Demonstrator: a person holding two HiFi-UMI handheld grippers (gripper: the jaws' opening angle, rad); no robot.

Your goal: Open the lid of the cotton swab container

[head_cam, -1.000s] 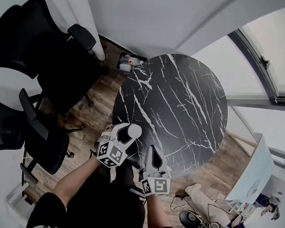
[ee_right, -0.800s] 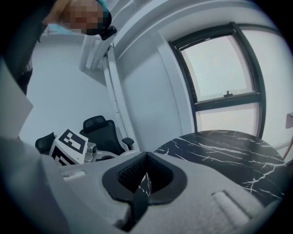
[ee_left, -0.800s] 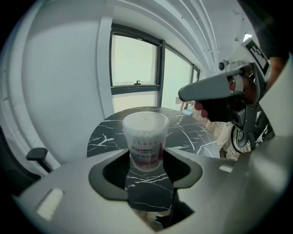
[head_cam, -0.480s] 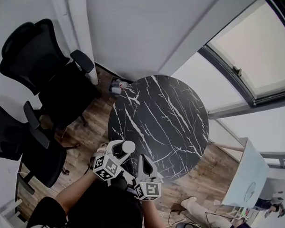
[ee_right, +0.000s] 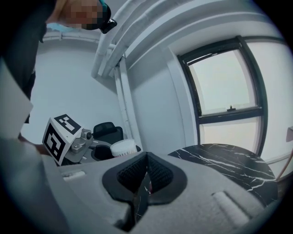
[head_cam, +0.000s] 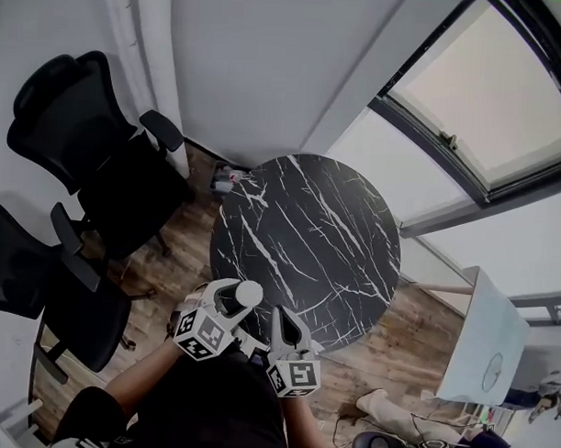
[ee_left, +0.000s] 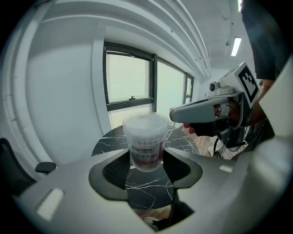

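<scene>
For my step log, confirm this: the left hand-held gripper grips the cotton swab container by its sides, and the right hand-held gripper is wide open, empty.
The right hand-held gripper is not wide open: the right gripper view shows its jaws shut together, empty. The left hand-held gripper does grip the cotton swab container by its sides.

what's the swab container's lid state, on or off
On: the clear lid caps the cotton swab container, held upright in the left gripper's jaws.

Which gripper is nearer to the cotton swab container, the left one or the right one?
Left. The left gripper holds the cotton swab container between its jaws; the right gripper, shut and empty, is beside it, apart.
</scene>
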